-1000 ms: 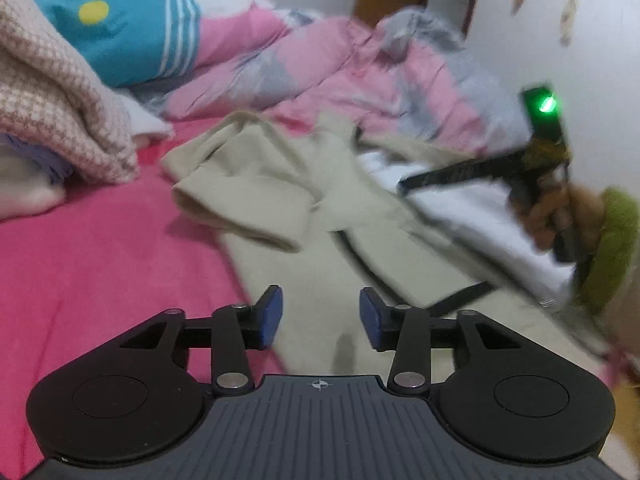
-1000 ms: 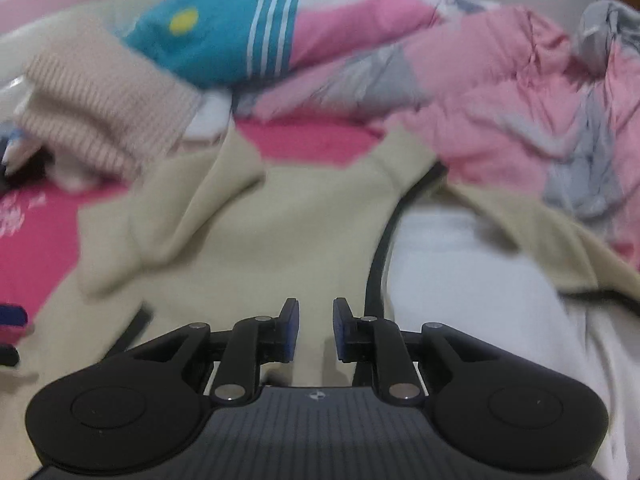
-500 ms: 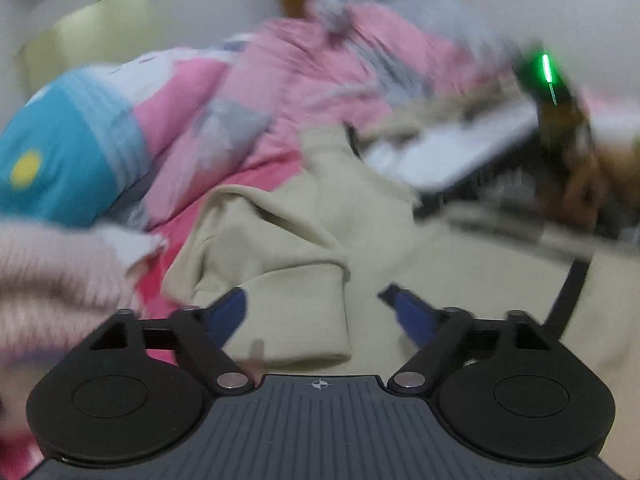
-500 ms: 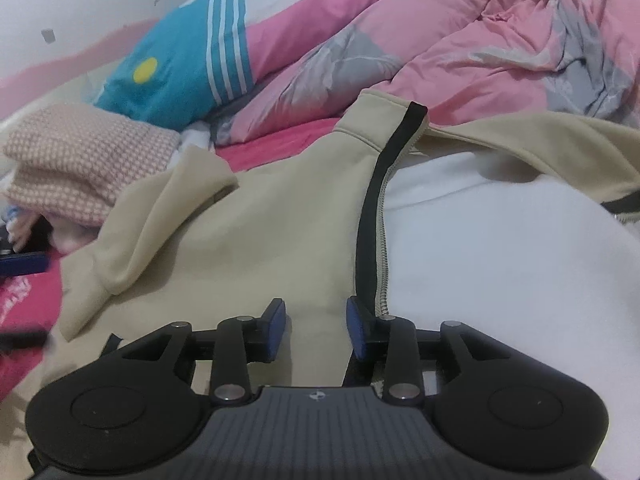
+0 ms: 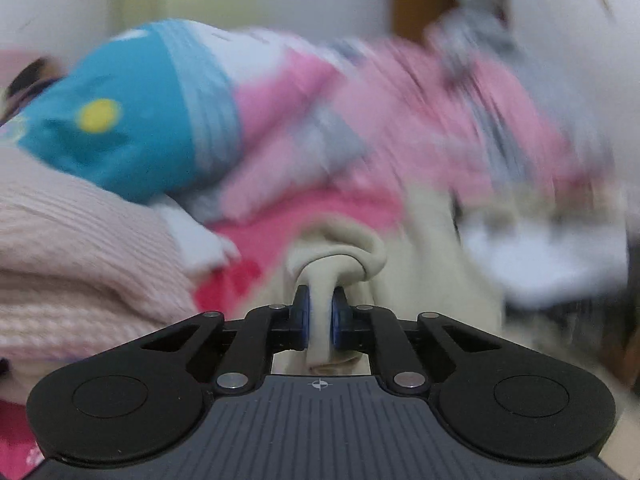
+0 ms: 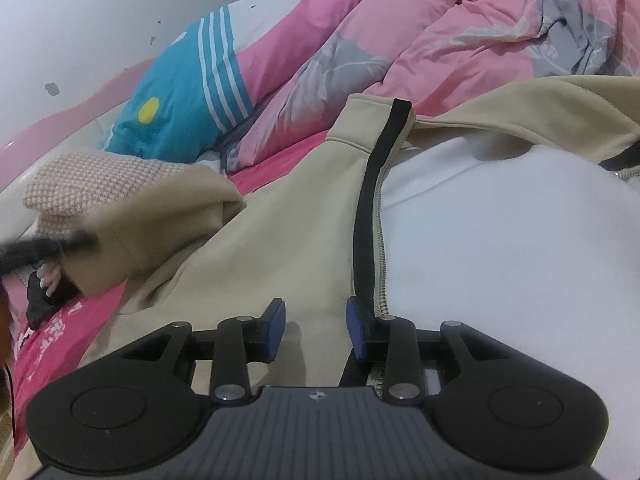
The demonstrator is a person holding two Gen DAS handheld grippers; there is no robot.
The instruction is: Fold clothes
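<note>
Left tool closing, pinching beige jacket sleeve; right tool spread above jacket front near zipper.

Left gripper closing, pads pinching a fold of the beige jacket above the pink bed; pink knit at left, all motion-blurred.

My left gripper and right gripper look alike: black linkage arms on silver pivot screws, blue pads on the jaws, round black side housings, ribbed grey body with a small crosshair mark.
</note>
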